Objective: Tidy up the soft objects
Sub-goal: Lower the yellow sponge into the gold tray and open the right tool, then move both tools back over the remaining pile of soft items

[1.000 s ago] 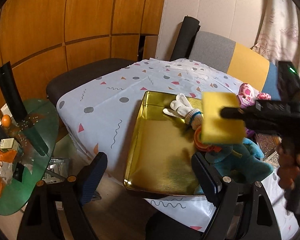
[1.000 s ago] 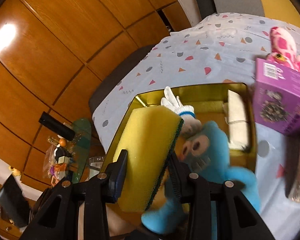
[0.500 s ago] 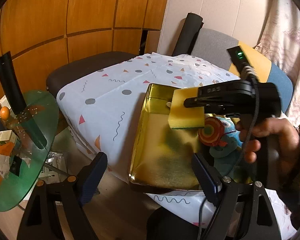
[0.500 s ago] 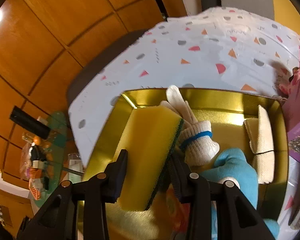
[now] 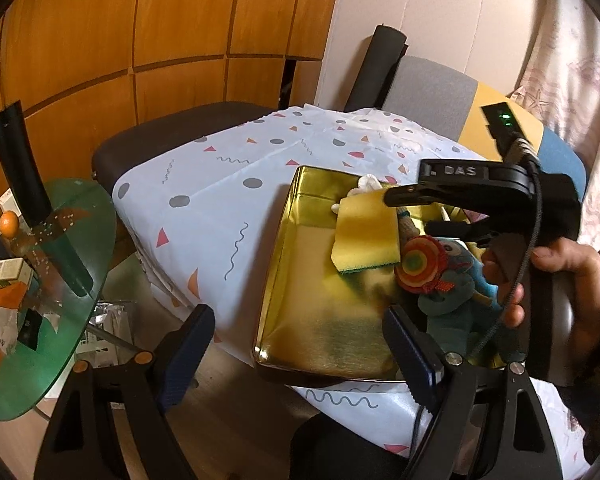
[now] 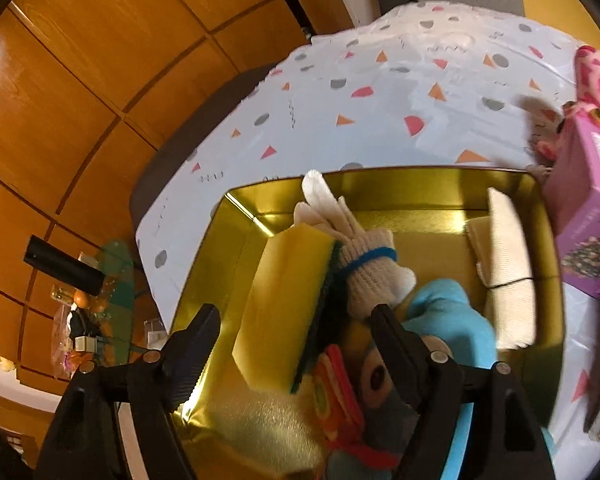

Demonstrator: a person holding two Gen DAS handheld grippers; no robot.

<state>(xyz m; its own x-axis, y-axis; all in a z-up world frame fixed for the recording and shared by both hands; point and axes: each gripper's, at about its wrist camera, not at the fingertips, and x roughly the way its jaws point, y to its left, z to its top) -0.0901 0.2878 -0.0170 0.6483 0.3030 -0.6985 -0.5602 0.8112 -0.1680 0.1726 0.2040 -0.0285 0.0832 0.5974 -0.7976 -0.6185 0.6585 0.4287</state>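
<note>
Right gripper (image 6: pixel 292 344) is over the gold tray (image 6: pixel 380 174), its fingers (image 6: pixel 192 344) opening; the yellow sponge (image 6: pixel 284 304) sits between them but the pads look clear of it on both sides, so it is judged released. The sponge lies tilted in the tray, green scouring side against the white knit glove (image 6: pixel 364 272), near the blue plush toy (image 6: pixel 448 312). Left gripper (image 5: pixel 296 344) hangs wide open and empty at the tray's near edge. Risk: the sponge rests on its edge against the glove, so it may tip flat or slide when the right fingers lift away, and a finger could catch the glove cuff or plush and drag it out. The right wrist view alone shows a folded cream cloth (image 6: pixel 508 264) in the tray's far-right part, a purple box (image 6: pixel 584 220) and a pink spotted plush (image 6: pixel 596 80) out on the worktop (image 6: pixel 380 60). The left wrist view alone shows the person's hand (image 5: pixel 560 280) on the right gripper's handle and a green glass side table (image 5: pixel 80 240).
</note>
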